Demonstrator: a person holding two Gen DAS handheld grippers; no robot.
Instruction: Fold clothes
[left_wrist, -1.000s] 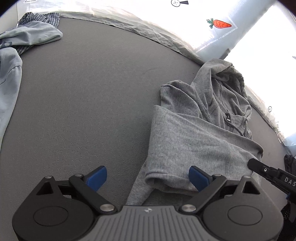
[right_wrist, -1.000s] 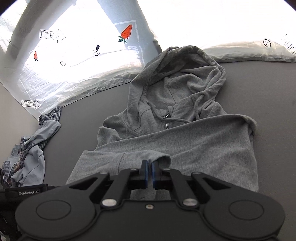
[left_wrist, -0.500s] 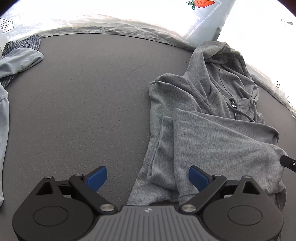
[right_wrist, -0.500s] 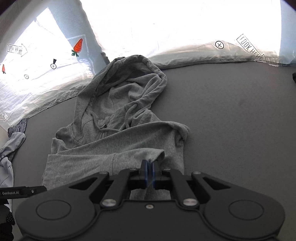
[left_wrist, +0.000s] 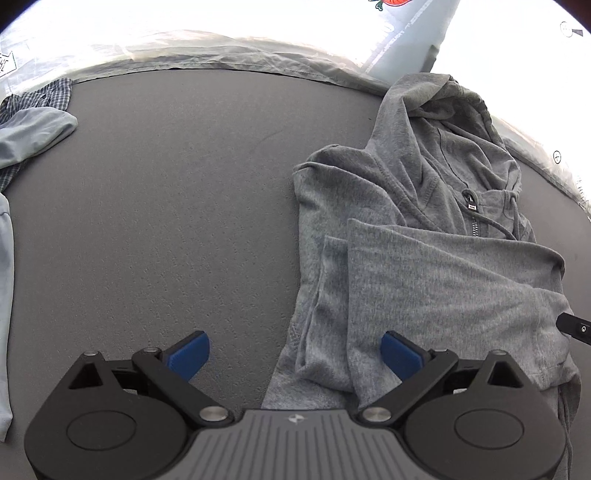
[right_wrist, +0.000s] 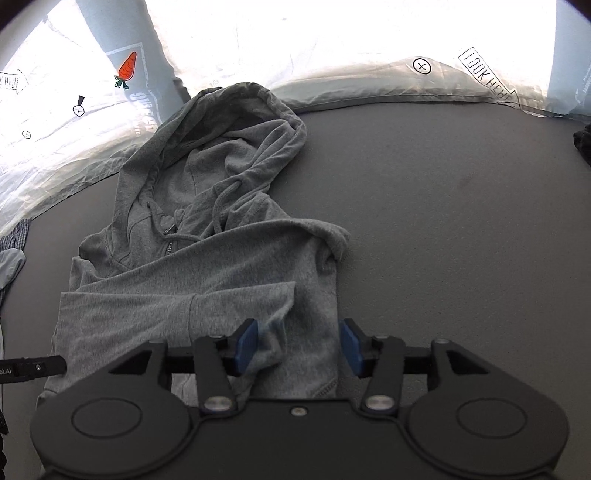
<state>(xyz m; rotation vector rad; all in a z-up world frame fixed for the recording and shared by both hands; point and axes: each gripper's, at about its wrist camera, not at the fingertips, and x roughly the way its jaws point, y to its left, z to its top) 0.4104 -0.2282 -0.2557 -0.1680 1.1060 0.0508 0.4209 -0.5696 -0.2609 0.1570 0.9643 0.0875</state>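
Hoodie half-folded between two open grippers

Left wrist view: left gripper (left_wrist: 294, 350) has its blue pads spread wide, gripping nothing. Its left pad (left_wrist: 188, 353) sits over bare grey mat (left_wrist: 166, 206); its right pad (left_wrist: 400, 354) lies over the lower part of the hoodie (left_wrist: 424, 266). That grey zip hoodie stretches ahead and to the right of the gripper, hood farthest away against the white sheet (left_wrist: 258, 48), a sleeve folded across the chest below the zipper pull (left_wrist: 471, 208). At the far right edge a black tip of the right gripper (left_wrist: 576, 328) touches the fabric's side. Far left lie a pale blue garment (left_wrist: 33, 136) and a checked cloth (left_wrist: 55, 92), well apart from the hoodie.

Right wrist view: right gripper (right_wrist: 298, 345) stands with its fingers apart, and a bunched fold of the hoodie (right_wrist: 207, 288) rises between the pads; the left pad (right_wrist: 245, 345) touches the cloth, while the right pad (right_wrist: 351, 345) is just beside its edge. Nothing is clamped. The hood (right_wrist: 236, 122) lies straight ahead, reaching the sheet (right_wrist: 332, 44), which carries a carrot print (right_wrist: 127, 68). The folded sleeve runs leftward from the gripper, its cuff near the pads. The left gripper's black tip (right_wrist: 33, 367) shows low at left, touching the hoodie's edge. Mat (right_wrist: 461, 221) to the right is bare save a dark cloth (right_wrist: 583, 144) at the far edge.
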